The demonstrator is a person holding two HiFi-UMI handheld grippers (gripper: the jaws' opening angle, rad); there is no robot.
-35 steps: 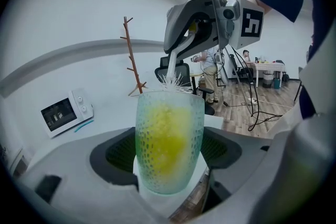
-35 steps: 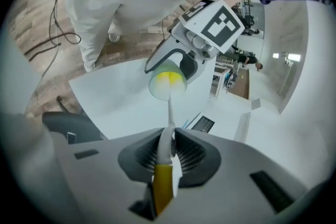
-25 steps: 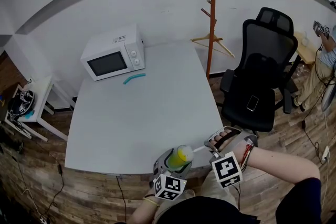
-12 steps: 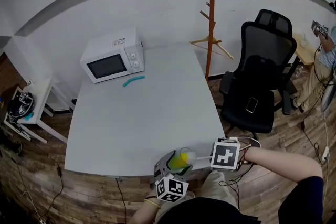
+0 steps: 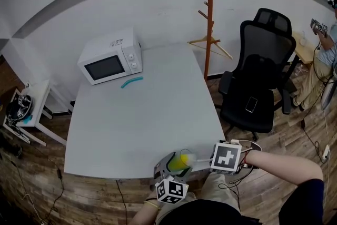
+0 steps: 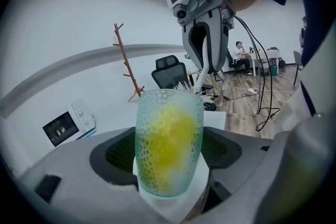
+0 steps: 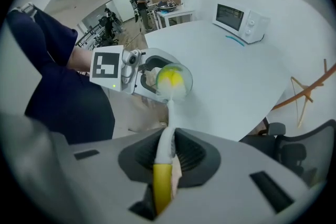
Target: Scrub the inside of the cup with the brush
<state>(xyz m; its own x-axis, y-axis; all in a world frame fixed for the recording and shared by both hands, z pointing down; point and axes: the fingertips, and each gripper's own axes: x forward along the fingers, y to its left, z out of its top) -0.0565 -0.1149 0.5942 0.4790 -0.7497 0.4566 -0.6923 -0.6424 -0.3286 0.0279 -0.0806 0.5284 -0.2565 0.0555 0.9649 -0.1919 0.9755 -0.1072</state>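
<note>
Head view: cup point(image 5: 182, 159) is clamped by left gripper point(image 5: 169, 167) off the near edge of the table point(image 5: 142, 113); right gripper point(image 5: 227, 158) lies at its 3 o'clock.
Left gripper view: cup mouth is turned toward right gripper.
Right gripper view: brush point(image 7: 167, 134) is pinched by its handle, axis toward 12 o'clock, head inside cup.

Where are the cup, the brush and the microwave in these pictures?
cup point(image 6: 169, 147), left gripper view, dimpled side wall.
brush point(image 7: 165, 142), right gripper view, white neck.
microwave point(image 5: 103, 67), head view, door window.
</note>
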